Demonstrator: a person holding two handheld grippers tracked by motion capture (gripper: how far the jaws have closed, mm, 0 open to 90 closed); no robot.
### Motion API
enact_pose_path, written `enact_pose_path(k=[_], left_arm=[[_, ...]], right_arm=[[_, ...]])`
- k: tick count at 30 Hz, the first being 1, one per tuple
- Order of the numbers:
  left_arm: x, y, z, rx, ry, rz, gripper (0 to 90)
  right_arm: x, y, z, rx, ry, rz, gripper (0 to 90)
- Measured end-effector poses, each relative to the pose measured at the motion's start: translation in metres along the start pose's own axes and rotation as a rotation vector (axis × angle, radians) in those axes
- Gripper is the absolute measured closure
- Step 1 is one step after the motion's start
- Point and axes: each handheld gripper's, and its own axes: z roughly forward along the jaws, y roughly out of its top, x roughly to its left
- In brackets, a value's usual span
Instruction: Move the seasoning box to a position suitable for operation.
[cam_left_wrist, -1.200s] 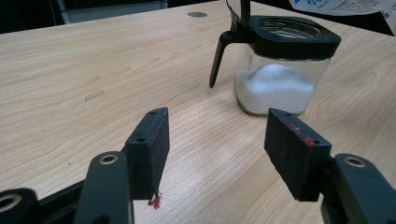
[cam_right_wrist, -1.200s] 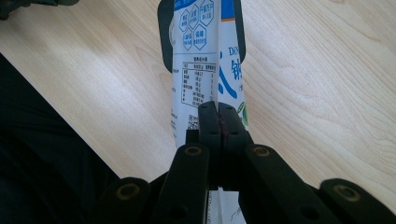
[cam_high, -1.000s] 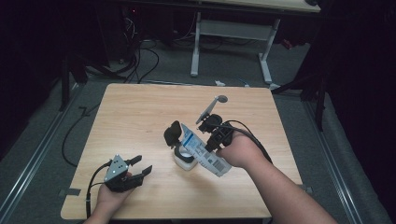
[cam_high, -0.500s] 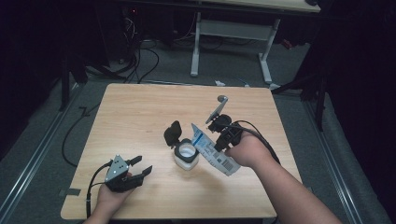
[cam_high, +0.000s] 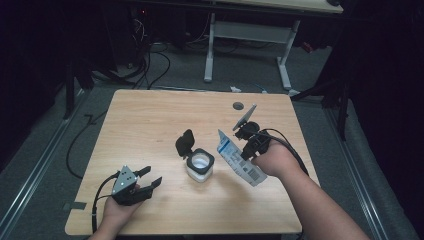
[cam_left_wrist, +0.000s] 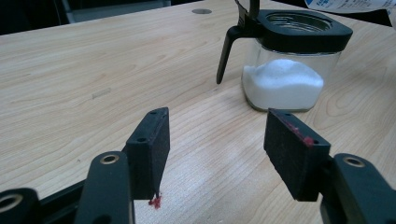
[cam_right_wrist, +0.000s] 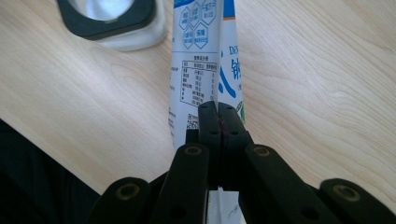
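The right gripper (cam_high: 248, 141) is pinching a white and blue pouch (cam_high: 240, 159) flat between its jaws, which are pressed together on the pouch's thin body, as the right gripper view (cam_right_wrist: 218, 122) shows plainly. Gripping it partway along rather than at the mouth is probably leaving the upper end (cam_right_wrist: 205, 28) free to act as a spout. The pouch is hanging over the middle of the table (cam_high: 150, 120), slightly toward the right edge, tilted so that one corner is pointing at the jar (cam_high: 200, 166) just beside it.

The jar is standing upright near the centre of the table, a little toward the near edge, apart from both grippers. Its black hinged lid (cam_high: 184, 142) is standing flipped back on the far side, which is leaving the mouth clear for pouring. Through the glass wall in the left gripper view, white granules (cam_left_wrist: 283, 85) are filling the lower part, so there is room for more.

The left gripper (cam_high: 143, 183) is resting by the near left corner of the table with its jaws apart and nothing between them (cam_left_wrist: 224, 149). It is pointing toward the jar, likely waiting to steady it or to shut the lid

A small round grey disc (cam_high: 238, 105) is lying near the far edge, well away from the work
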Motion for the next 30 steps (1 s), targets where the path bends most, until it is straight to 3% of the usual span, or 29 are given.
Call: enact_pose_path(k=[8,19,21,30], left_arm=[[0.001,0.0,-0.001,-0.006,-0.002,-0.007,41.3],[0.001,0.0,-0.001,-0.005,-0.001,-0.01,41.6],[0.001,0.0,-0.001,-0.005,0.0,-0.009,41.6],[0.003,0.0,-0.003,-0.01,0.006,-0.021,41.6]], right_arm=[[-0.016,-0.011,0.012,0.025,-0.028,0.035,90.0],[-0.039,-0.027,0.024,0.01,-0.057,0.078,90.0],[-0.042,-0.03,0.025,-0.014,-0.078,0.089,90.0],[-0.047,-0.045,0.025,-0.142,-0.062,0.104,90.0]])
